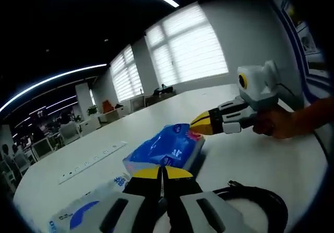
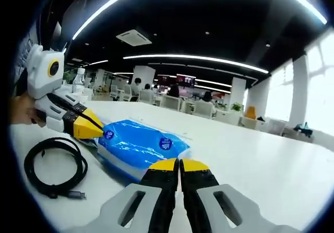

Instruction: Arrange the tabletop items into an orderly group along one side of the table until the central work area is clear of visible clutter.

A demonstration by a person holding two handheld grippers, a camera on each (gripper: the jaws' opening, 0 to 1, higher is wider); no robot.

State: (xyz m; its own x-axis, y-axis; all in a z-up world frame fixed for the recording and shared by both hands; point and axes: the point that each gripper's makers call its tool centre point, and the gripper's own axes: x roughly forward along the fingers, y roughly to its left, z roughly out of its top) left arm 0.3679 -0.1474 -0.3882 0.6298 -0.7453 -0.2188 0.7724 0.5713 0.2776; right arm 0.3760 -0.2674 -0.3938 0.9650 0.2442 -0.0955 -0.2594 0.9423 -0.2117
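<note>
— Two grippers are meeting over the same thing. In the left gripper view, the left gripper [image 1: 162,171] is rising from the bottom with its yellow-tipped jaws pressed together, nothing between them, and their tips are sitting right at the near edge of the blue tissue pack [image 1: 166,148].

— And the other one?

— The right gripper [image 1: 200,123] is coming in from the right side of that view, held by a person's hand [image 1: 276,123]. Its yellow tips are drawn to a point and are touching the far corner of the pack; whether they are pinching the wrapper cannot be told.

— How is the right gripper view showing it?

— There the right gripper's [image 2: 180,165] own jaws are standing closed, tips side by side, at the pack's [image 2: 138,145] near edge. The left gripper [image 2: 94,130] is reaching in from the left, its yellow point lying against the pack's left end.

— Where is everything lying?

— The pack is resting flat on the white table [image 1: 250,157]. A coiled black cable [image 2: 55,165] is lying just beside it, near the left gripper. A second packet, white with blue print [image 1: 86,212], is sitting by the left gripper's jaws, and a white power strip [image 1: 91,161] is lying further out on the tabletop.
</note>
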